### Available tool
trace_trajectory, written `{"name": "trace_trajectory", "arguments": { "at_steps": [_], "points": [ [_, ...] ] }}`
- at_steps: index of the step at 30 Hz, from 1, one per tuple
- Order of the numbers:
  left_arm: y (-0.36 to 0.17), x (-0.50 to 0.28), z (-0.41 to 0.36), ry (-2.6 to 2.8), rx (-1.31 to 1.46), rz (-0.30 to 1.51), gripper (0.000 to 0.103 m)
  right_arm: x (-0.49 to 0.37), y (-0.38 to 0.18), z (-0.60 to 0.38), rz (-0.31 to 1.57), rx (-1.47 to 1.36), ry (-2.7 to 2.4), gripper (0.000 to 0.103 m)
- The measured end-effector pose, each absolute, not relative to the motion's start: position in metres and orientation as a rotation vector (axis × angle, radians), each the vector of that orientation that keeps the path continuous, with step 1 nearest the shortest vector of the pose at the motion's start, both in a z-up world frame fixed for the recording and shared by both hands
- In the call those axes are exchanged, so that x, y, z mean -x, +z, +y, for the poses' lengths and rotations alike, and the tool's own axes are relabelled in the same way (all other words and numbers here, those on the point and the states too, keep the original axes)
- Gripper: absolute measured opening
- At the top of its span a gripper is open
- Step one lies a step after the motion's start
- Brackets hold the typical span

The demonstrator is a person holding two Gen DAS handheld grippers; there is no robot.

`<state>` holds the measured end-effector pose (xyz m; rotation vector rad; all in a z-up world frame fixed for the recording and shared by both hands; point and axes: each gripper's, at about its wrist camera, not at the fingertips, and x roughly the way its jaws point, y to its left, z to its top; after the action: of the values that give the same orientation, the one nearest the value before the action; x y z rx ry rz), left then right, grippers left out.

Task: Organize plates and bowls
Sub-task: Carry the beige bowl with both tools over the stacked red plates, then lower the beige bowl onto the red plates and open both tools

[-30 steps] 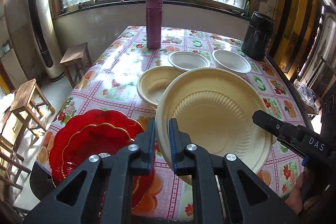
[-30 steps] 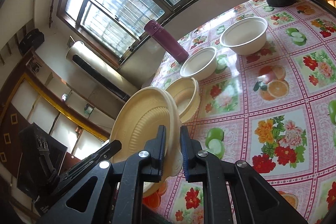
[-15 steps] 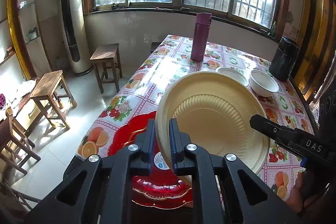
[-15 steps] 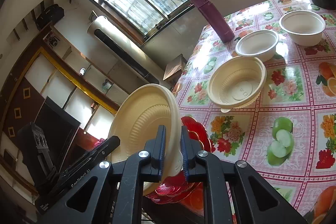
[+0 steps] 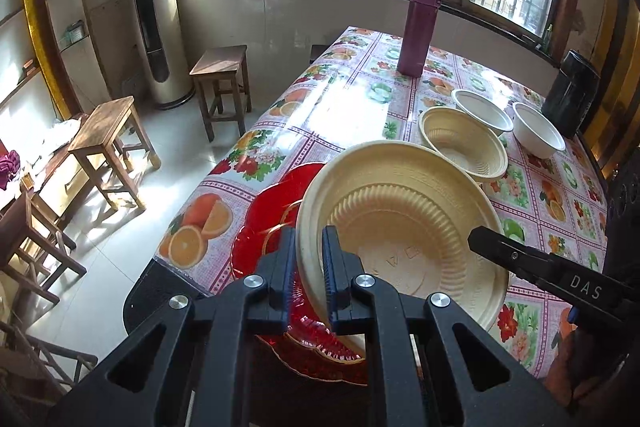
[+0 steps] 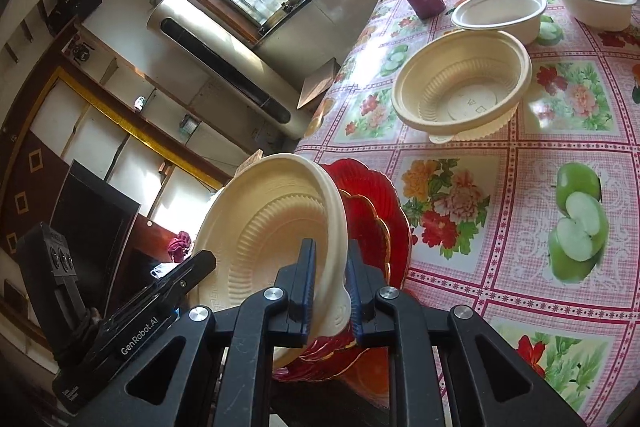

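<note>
Both of my grippers pinch one cream plate [image 5: 404,227]: my left gripper [image 5: 306,271] clamps its near rim, my right gripper [image 6: 329,281] its opposite rim. It hangs tilted above the red plate [image 5: 266,211], which sits at the table's [image 5: 332,115] near corner, overhanging the edge. Beyond lie a cream bowl [image 6: 464,87] and two white bowls [image 6: 500,13], with bare cloth between.
</note>
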<state>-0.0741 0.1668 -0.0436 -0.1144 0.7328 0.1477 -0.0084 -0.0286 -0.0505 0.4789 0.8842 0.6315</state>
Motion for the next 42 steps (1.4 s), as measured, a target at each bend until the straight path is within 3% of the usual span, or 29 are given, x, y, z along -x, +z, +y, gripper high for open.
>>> {"name": "trace_trajectory", "arguments": {
  "at_steps": [11,29,32,33,36,38,40,42],
  "points": [
    [-0.06,0.064,0.173,0.147,0.13,0.786,0.011,-0.003,-0.078,-0.021,0.948,-0.471,0.608,0.017],
    [-0.073,0.053,0.175,0.175,0.112,0.819,0.011,0.006,-0.074,-0.005,0.901,-0.37,0.57,0.018],
    [-0.07,0.056,0.176,0.18,0.117,0.8,0.014,0.014,-0.068,0.006,0.845,-0.248,0.539,0.024],
    [-0.067,0.057,0.177,0.186,0.114,0.787,0.014,0.018,-0.065,0.007,0.818,-0.216,0.535,0.034],
    [-0.056,0.065,0.179,0.241,0.09,0.727,0.028,0.029,-0.051,0.001,0.724,-0.175,0.537,0.056],
    [-0.045,0.071,0.178,0.285,0.063,0.662,0.044,0.033,-0.041,-0.009,0.674,-0.177,0.539,0.057],
    [-0.035,0.077,0.173,0.307,0.033,0.604,0.068,0.034,-0.034,-0.024,0.632,-0.199,0.525,0.058],
    [-0.027,0.081,0.163,0.305,0.003,0.554,0.073,0.033,-0.03,-0.04,0.609,-0.211,0.492,0.063]
  ]
}}
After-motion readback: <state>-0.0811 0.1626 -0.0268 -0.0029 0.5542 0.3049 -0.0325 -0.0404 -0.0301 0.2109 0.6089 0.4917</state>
